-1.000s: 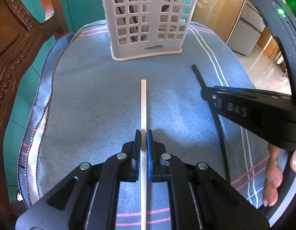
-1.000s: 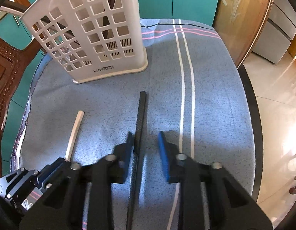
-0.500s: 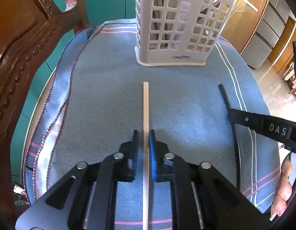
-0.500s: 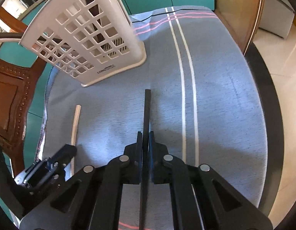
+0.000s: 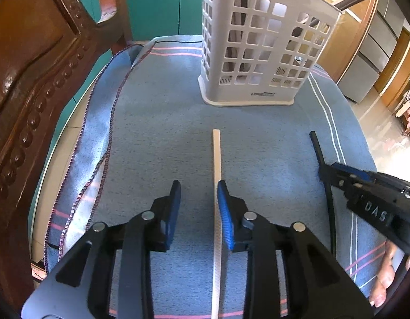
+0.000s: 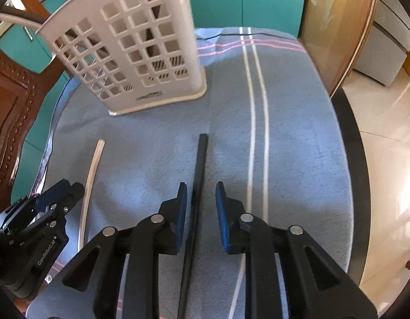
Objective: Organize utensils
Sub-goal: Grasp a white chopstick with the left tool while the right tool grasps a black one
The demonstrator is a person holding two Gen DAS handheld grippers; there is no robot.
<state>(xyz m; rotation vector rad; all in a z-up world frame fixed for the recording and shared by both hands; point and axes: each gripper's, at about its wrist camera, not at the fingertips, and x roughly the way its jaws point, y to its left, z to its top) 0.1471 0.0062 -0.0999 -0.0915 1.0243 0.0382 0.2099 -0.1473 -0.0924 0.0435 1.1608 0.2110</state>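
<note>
Blue striped cloth (image 5: 162, 138) covers the table, white slotted utensil basket (image 5: 260, 50) upright at the far end. Left gripper (image 5: 198, 194) jaws opening – white chopstick (image 5: 216, 154) lies between them on the cloth, just beside the right pad. Right gripper (image 6: 201, 195) jaws opening – black chopstick (image 6: 200, 156) flat between them, unpinched.

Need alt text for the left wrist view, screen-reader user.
The left gripper, jaws opening, straddles a pale chopstick lying on a blue striped cloth, its right pad close beside the stick. A white lattice utensil basket stands beyond; at right, the right gripper is over a black chopstick.
</note>
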